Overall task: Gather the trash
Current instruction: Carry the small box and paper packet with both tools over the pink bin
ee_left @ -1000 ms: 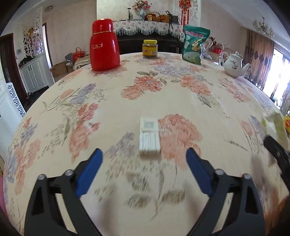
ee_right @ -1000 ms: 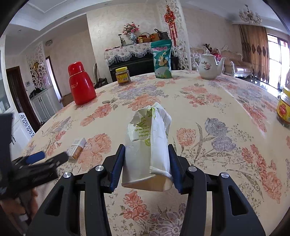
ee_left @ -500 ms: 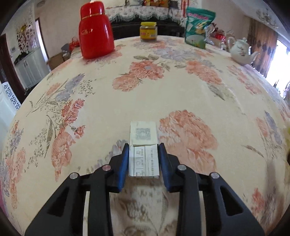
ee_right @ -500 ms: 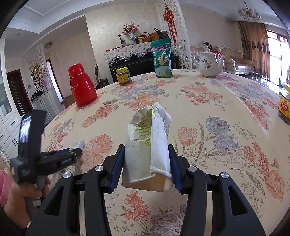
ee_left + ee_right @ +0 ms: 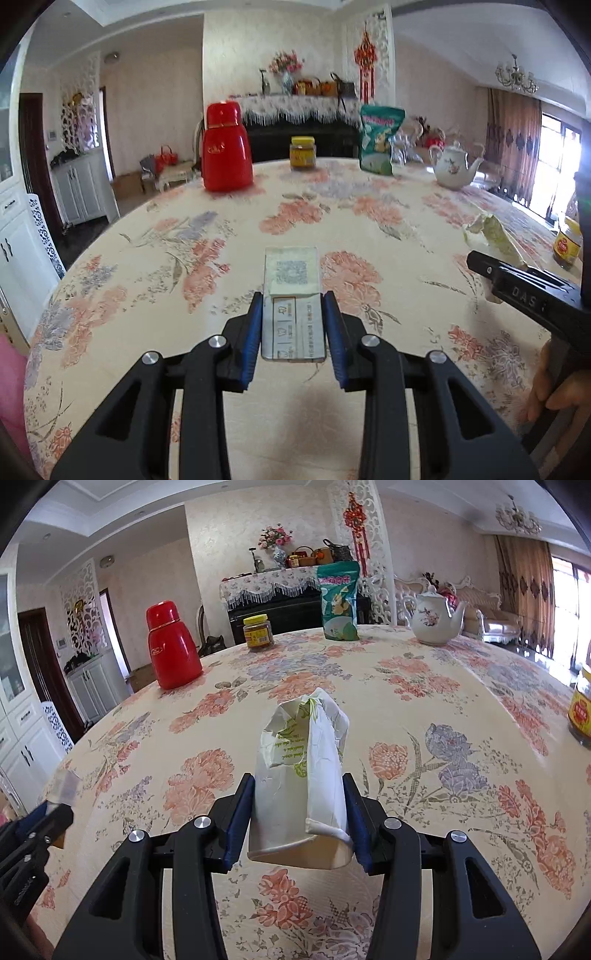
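Left wrist view: left gripper [image 5: 292,325] has its blue-padded jaws clamped on a small flat white cardboard box [image 5: 292,301] with a printed code on top, held above the near part of the floral-clothed round counter [image 5: 369,236]; right wrist view: right gripper [image 5: 300,819] has its jaws pinched tight on a crumpled white paper cup with green print [image 5: 303,760], also above the counter; far side, a red thermos flask [image 5: 173,646] on the left, a white teapot [image 5: 434,618] on the right.

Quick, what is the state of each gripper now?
Left gripper: closed on the small flat box.
Right gripper: closed on the crumpled paper cup.
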A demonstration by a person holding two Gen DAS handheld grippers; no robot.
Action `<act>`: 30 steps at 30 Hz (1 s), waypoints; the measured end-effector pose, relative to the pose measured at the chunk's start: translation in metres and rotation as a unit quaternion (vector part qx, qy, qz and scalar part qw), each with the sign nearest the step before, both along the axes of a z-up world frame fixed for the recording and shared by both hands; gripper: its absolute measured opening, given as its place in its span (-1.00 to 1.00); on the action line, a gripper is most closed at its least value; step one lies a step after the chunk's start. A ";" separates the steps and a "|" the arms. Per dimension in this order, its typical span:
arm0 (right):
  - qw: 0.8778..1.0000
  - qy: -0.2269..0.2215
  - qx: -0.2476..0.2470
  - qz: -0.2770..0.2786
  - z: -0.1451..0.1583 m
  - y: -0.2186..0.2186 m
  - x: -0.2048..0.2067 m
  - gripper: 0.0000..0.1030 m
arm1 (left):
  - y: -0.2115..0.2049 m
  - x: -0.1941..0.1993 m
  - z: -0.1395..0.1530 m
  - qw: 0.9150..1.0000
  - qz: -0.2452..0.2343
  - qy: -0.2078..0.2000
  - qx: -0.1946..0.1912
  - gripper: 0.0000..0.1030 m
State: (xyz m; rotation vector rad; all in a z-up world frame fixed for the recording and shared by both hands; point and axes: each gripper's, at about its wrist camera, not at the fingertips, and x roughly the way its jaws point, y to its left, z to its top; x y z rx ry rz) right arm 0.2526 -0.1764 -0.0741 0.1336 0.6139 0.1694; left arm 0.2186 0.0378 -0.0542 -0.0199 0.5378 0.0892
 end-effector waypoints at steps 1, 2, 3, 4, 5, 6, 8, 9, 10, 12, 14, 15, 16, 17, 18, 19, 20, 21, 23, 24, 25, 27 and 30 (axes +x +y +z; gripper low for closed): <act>1.000 -0.002 -0.007 0.002 0.000 0.003 0.000 -0.11 | 0.001 -0.001 -0.002 1.000 -0.005 0.000 -0.007 -0.39; 1.000 -0.004 -0.014 0.004 0.001 0.006 -0.001 -0.11 | 0.002 0.000 -0.003 1.000 -0.006 0.001 -0.005 -0.39; 1.000 -0.008 -0.021 0.004 0.002 0.009 -0.002 -0.11 | 0.003 0.000 -0.003 1.000 -0.005 0.001 -0.004 -0.39; 0.999 -0.014 -0.031 0.005 0.003 0.013 -0.004 -0.11 | 0.006 -0.002 -0.002 1.000 -0.006 -0.004 -0.012 -0.39; 0.999 -0.020 -0.039 0.006 0.004 0.015 -0.006 -0.11 | 0.009 -0.003 -0.001 1.000 -0.005 -0.008 -0.017 -0.39; 0.998 -0.027 -0.051 0.009 0.006 0.020 -0.008 -0.11 | 0.010 -0.004 0.000 1.000 -0.005 -0.007 -0.016 -0.39; 0.996 -0.035 -0.075 0.013 0.007 0.028 -0.011 -0.11 | 0.011 -0.005 0.000 1.000 -0.009 -0.004 -0.012 -0.39; 0.996 -0.035 -0.078 0.018 0.007 0.031 -0.012 -0.11 | 0.011 -0.007 0.001 1.000 -0.010 -0.003 -0.013 -0.39; 0.996 -0.033 -0.077 0.030 0.006 0.034 -0.012 -0.11 | 0.012 -0.008 0.002 1.000 -0.012 -0.001 -0.016 -0.39; 0.996 -0.027 -0.075 0.039 0.006 0.034 -0.015 -0.11 | 0.012 -0.013 0.005 1.000 -0.015 0.000 -0.019 -0.39; 0.995 -0.024 -0.076 0.053 0.007 0.037 -0.025 -0.11 | 0.013 -0.019 0.008 1.000 -0.019 -0.003 -0.017 -0.39; 0.995 -0.024 -0.077 0.062 0.009 0.038 -0.031 -0.11 | 0.013 -0.023 0.010 1.000 -0.023 -0.002 -0.016 -0.39; 0.994 -0.025 -0.077 0.067 0.011 0.040 -0.036 -0.11 | 0.013 -0.027 0.012 1.000 -0.026 0.000 -0.017 -0.39; 0.994 -0.027 -0.075 0.072 0.014 0.040 -0.043 -0.11 | 0.014 -0.030 0.013 0.999 -0.026 0.000 -0.018 -0.38; 0.994 -0.027 -0.069 0.076 0.016 0.039 -0.049 -0.11 | 0.016 -0.035 0.014 0.999 -0.026 -0.001 -0.019 -0.38; 0.994 -0.027 -0.062 0.080 0.019 0.038 -0.056 -0.11 | 0.018 -0.039 0.014 0.999 -0.027 0.000 -0.021 -0.38; 0.994 -0.028 -0.061 0.083 0.021 0.039 -0.062 -0.10 | 0.019 -0.042 0.014 0.999 -0.027 0.001 -0.023 -0.38; 0.994 -0.028 -0.063 0.086 0.022 0.040 -0.066 -0.10 | 0.022 -0.046 0.014 0.999 -0.028 0.003 -0.027 -0.38; 0.993 -0.026 -0.062 0.098 0.023 0.044 -0.078 -0.10 | 0.026 -0.056 0.013 0.999 -0.028 0.003 -0.032 -0.38; 0.992 -0.026 -0.061 0.103 0.024 0.046 -0.083 -0.10 | 0.026 -0.059 0.013 0.999 -0.028 0.003 -0.032 -0.38; 0.992 -0.027 -0.060 0.108 0.025 0.049 -0.090 -0.10 | 0.027 -0.064 0.013 0.999 -0.028 0.003 -0.033 -0.38; 0.991 -0.027 -0.059 0.113 0.026 0.053 -0.099 -0.10 | 0.029 -0.074 0.014 0.999 -0.029 0.000 -0.036 -0.38; 0.990 -0.029 -0.053 0.126 0.030 0.060 -0.114 -0.10 | 0.027 -0.089 0.014 0.999 -0.031 -0.008 -0.031 -0.38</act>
